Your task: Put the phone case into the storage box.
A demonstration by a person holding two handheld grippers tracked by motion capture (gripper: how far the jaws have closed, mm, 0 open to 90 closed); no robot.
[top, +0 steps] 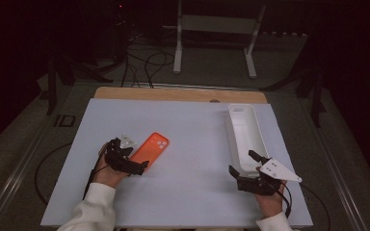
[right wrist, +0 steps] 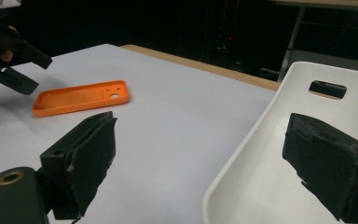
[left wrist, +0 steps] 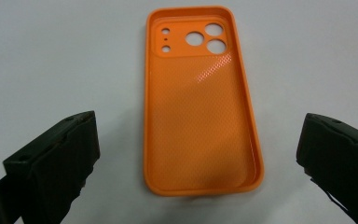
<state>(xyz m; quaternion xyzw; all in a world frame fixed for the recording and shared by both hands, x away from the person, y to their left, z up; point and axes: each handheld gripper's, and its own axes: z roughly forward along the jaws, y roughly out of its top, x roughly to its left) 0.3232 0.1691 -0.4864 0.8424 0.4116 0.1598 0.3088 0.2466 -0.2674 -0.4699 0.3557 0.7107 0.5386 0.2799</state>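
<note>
Pale desk (top: 192,183): orange phone case (left wrist: 200,102) lies flat, hollow up, between the left hand-held gripper's (left wrist: 198,154) wide-open, empty jaws. Lower squarely, pinch its long edges. Right hand-held gripper (right wrist: 214,163) gapes empty over the white tray (right wrist: 261,140).

Left hand-held gripper (top: 142,166) covered the orange phone case's (top: 150,148) near end; white tray (right wrist: 279,154) cut off by frame edge.

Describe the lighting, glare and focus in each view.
High view: the table is lit, the room behind it dark. Left gripper view: a bright glare streak on the orange phone case, which is sharp, while the near jaws are soft. Right gripper view: the jaws are blurred, the white tray evenly lit.
</note>
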